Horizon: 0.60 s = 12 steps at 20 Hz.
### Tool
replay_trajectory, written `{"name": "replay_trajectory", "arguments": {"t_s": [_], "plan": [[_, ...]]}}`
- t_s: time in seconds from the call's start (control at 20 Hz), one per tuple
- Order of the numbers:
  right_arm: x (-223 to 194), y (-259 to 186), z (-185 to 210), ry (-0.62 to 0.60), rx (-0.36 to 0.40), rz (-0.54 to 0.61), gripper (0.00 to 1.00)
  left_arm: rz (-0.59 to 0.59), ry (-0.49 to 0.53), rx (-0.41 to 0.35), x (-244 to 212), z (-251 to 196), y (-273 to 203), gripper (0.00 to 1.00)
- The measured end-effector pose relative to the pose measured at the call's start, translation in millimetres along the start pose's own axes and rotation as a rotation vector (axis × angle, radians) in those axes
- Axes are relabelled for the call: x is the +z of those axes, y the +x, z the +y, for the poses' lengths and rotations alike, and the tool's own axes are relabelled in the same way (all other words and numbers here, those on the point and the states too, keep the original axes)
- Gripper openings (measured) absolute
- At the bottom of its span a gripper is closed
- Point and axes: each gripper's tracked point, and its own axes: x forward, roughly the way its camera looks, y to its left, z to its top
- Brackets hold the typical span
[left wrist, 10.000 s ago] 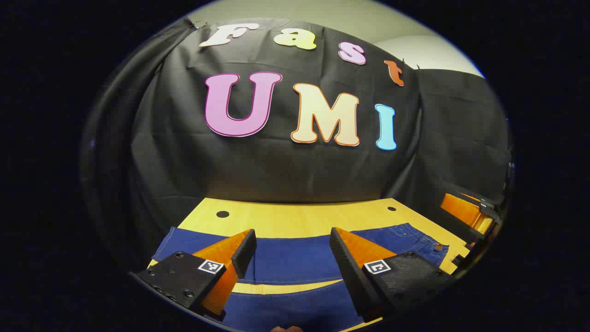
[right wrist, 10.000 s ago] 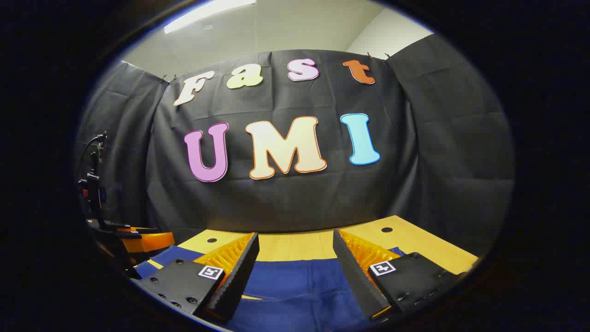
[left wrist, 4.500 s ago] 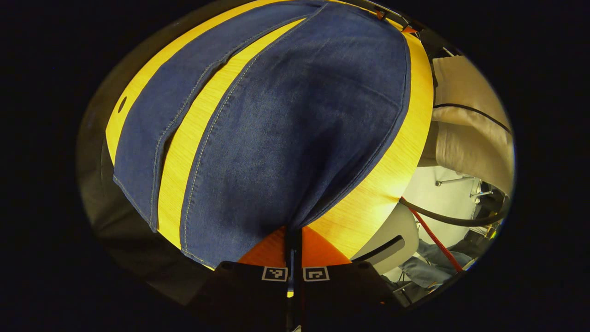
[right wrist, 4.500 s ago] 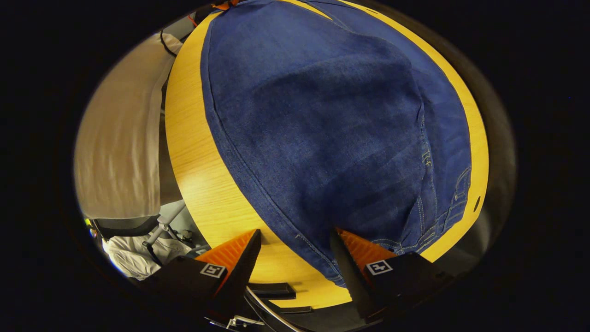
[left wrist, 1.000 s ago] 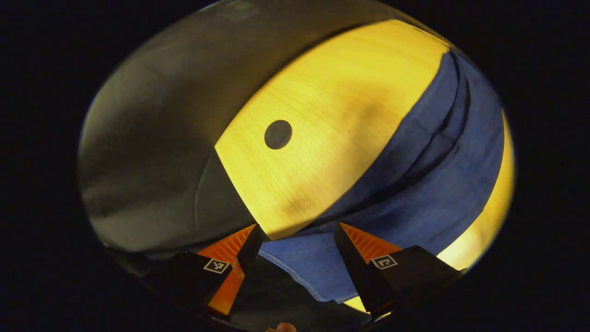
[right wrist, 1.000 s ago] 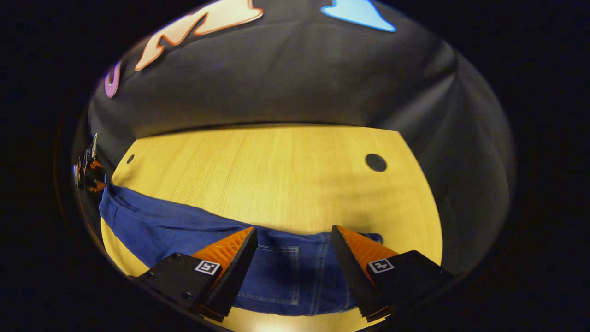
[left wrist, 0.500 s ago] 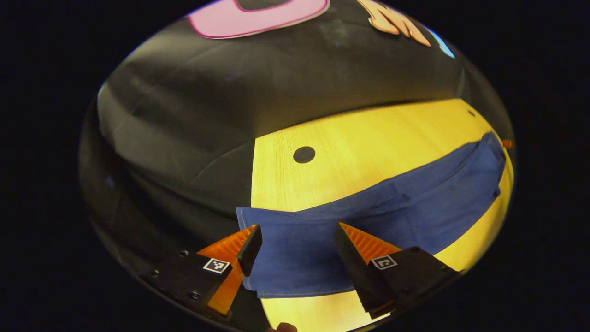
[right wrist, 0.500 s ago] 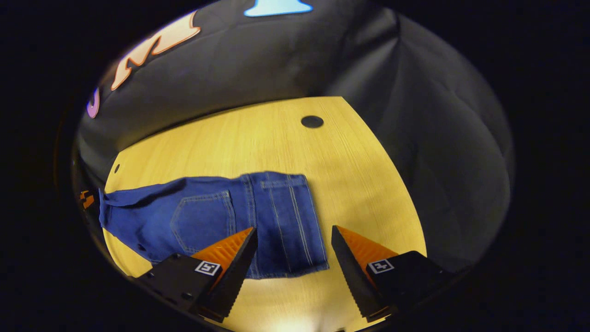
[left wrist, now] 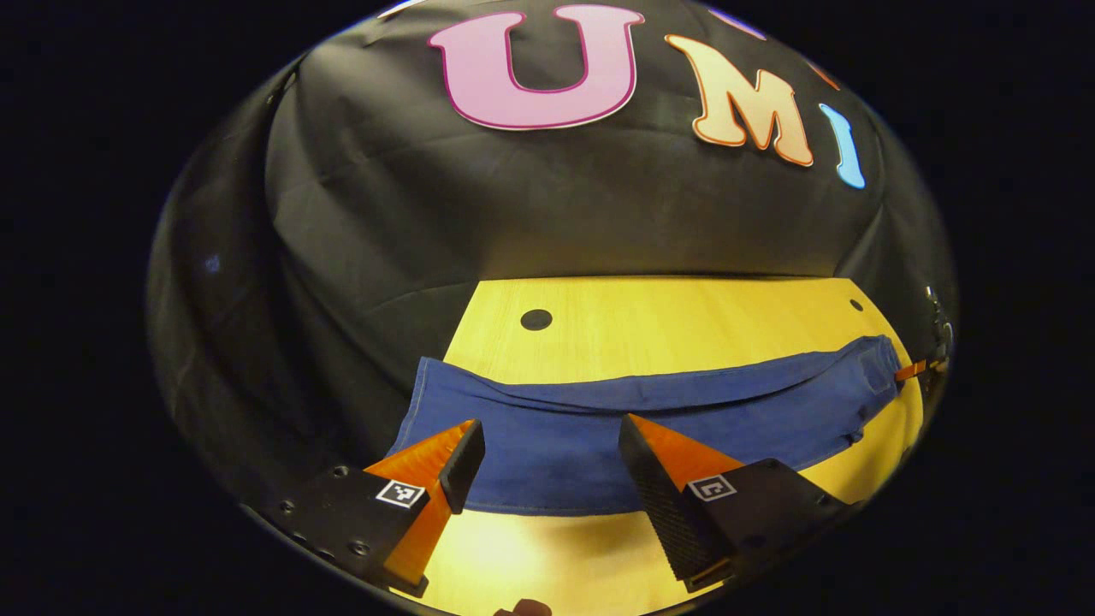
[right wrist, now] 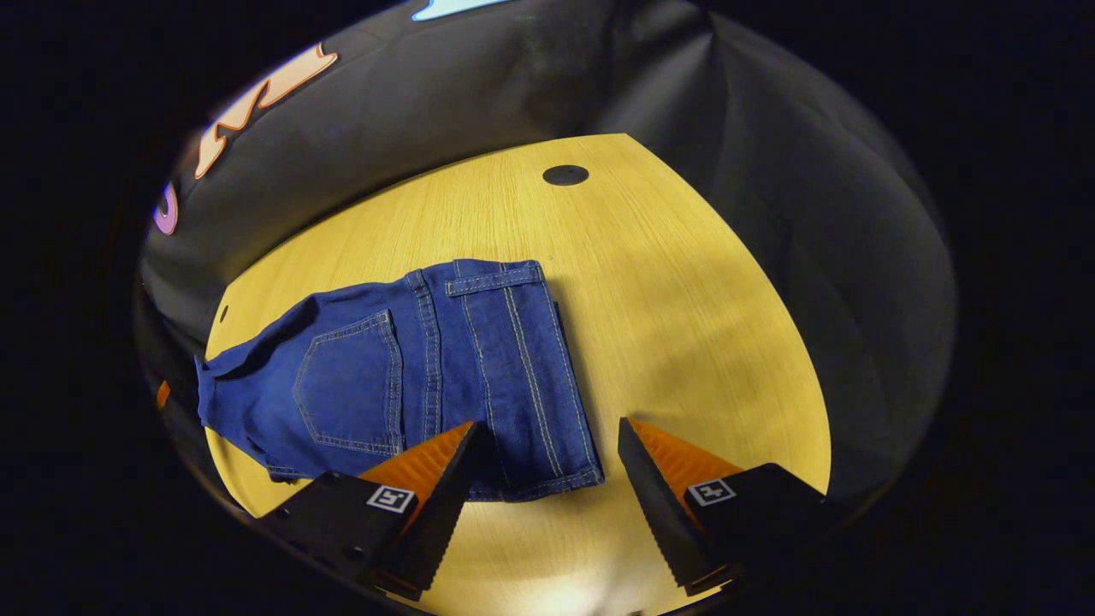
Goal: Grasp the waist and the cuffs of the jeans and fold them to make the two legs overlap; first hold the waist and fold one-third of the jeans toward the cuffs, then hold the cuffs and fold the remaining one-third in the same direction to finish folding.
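Since half a second ago both grippers have pulled back and lifted from the jeans, so more of the wooden table shows around the cloth. The jeans lie flat on the table, folded lengthwise with one leg on top of the other. In the right gripper view the waist end, with a back pocket facing up, lies just ahead of the right gripper, whose jaws are spread with nothing between them. In the left gripper view the left gripper hovers over the cuff end, jaws spread and empty. At that view's far right edge a small orange shape beside the waist may be the other gripper; it is too small to tell.
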Motion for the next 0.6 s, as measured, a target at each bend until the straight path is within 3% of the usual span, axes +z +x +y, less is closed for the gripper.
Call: {"name": "replay_trajectory", "arguments": {"t_s": [0.15,0.2,0.25,0.3,0.35,0.45,0.5,0.55,0.6], "plan": [[-2,3,1,-0.013,0.013,0.012,0.96,-0.014,-0.026,0.009,-1,-14,-14,0.95],[-2,4,1,-0.017,0.013,0.012,1.00,-0.017,-0.032,0.014,-2,-17,-17,0.95],[-1,6,1,-0.020,0.013,0.009,0.96,-0.017,-0.041,0.019,-3,-21,-19,0.95],[-3,4,1,-0.034,0.011,0.010,0.99,-0.019,-0.049,0.020,-3,-24,-21,0.95],[-3,4,1,-0.054,0.008,0.008,0.95,-0.022,-0.058,0.023,-3,-27,-23,0.95],[-3,6,4,-0.071,0.010,-0.001,0.99,-0.031,-0.076,0.026,-5,-35,-26,0.95],[-4,9,7,-0.074,0.007,-0.012,0.95,-0.031,-0.086,0.030,-7,-38,-26,0.95],[-5,9,8,-0.082,0.016,-0.022,0.81,-0.021,-0.095,0.033,-13,-41,-28,0.95],[-6,9,14,-0.072,0.029,-0.030,0.81,-0.008,-0.104,0.035,-18,-44,-29,0.95]]}}
